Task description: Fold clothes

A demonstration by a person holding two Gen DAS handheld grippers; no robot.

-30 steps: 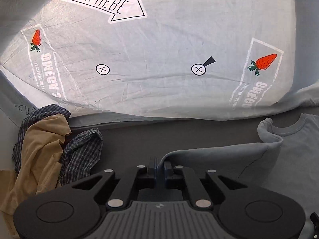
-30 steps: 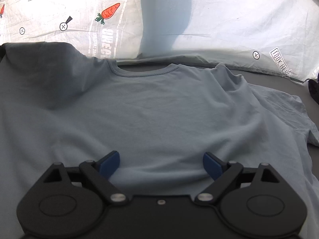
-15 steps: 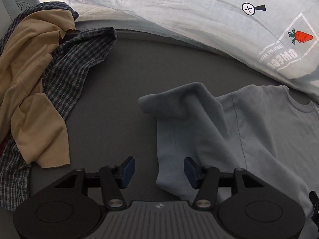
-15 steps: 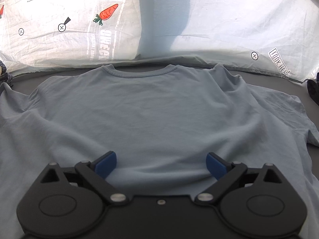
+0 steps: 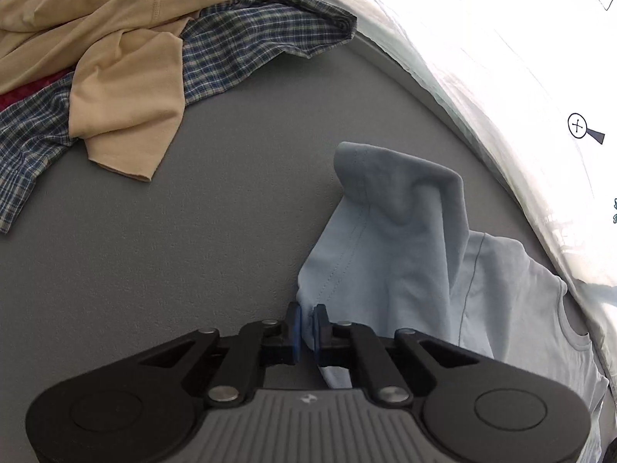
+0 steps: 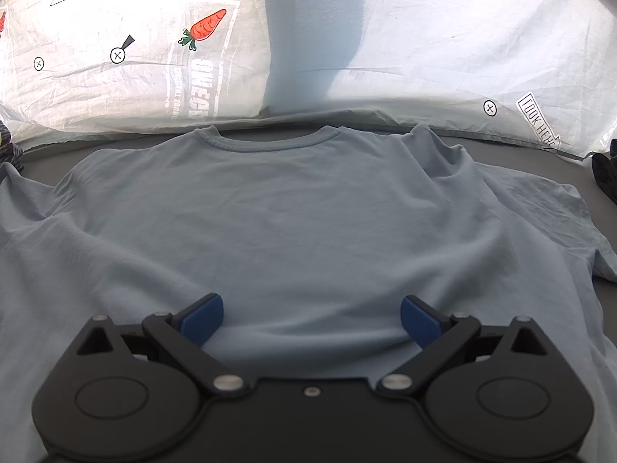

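A light blue T-shirt [image 6: 300,223] lies spread on the grey surface [image 5: 193,231], neck opening toward the far edge. Its sleeve [image 5: 405,208] is bunched and folded over itself in the left wrist view. My left gripper [image 5: 304,320] is shut on the near edge of that sleeve, with a thin fold of fabric pinched between the blue pads. My right gripper [image 6: 311,314] stands open wide over the shirt's lower middle. Fabric lies under and between its fingers [image 6: 204,312], but the pads do not press on it.
A tan shirt [image 5: 127,77] lies on a blue plaid shirt [image 5: 246,42] in a heap at the far left, with a bit of red cloth [image 5: 23,92] beside them. A white printed sheet [image 6: 115,58] runs along the far edge. A dark object [image 6: 605,177] sits at the right edge.
My left gripper let the lifted sleeve go, dropped lower and rolled, then closed on the sleeve's edge. The shirt's raised left side fell flat. My right gripper stayed put.
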